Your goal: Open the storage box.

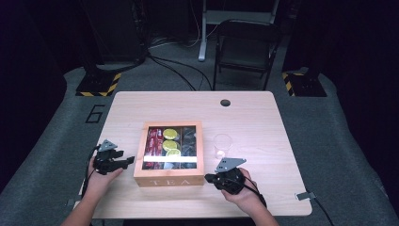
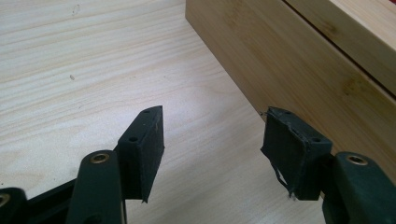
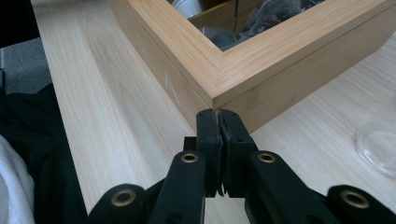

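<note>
Your two hand-held grippers sit on either side of a square light-wood tea box [image 1: 169,179] with a glass-windowed lid and the word TEA on its front wall. The lid is down, and through the glass you can make out red packets, yellow round pods and dark sachets.

Your right gripper [image 3: 217,116] has its black jaws pressed flat together with nothing between them. Its tips are right at the box's near corner, just under the lid's edge, either touching the wood or a hair off; the pictures do not settle which. A clear plastic cup [image 1: 222,144] stands beyond this gripper and slightly to its side, apart from the box.

Your left gripper [image 2: 212,140] has its jaws partly open and empty, hovering low over the pale wooden table [image 2: 84,65]. The box's side wall runs just beside one jaw, near it but not clearly touching.

By the look of things, opening the box is only starting: both grippers are placed, the lid is not yet lifted, and nothing has been taken out.
</note>
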Available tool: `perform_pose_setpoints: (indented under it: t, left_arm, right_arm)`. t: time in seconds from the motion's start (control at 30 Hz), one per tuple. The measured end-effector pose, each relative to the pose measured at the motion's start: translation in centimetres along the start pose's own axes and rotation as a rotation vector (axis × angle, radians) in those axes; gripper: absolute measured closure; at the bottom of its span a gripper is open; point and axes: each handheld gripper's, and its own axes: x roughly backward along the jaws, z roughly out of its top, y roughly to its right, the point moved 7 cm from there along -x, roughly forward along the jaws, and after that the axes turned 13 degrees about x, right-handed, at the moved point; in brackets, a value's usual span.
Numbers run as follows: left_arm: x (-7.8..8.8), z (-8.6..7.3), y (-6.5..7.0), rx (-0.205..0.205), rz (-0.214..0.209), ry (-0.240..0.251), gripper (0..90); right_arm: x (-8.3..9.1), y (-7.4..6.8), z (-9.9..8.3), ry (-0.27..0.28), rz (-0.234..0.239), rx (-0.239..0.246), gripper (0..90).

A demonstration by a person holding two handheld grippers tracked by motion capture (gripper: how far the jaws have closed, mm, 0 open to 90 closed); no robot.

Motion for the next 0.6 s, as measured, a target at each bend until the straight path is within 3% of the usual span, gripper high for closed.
perform_pose_setpoints:
  t: [0.6]
  left_arm:
    - [0.31,0.01,-0.13,-0.002,0.003,0.008,38.4]
  right_arm:
    - [-0.53,-0.06,-0.03,-0.014,0.004,0.012,88.3]
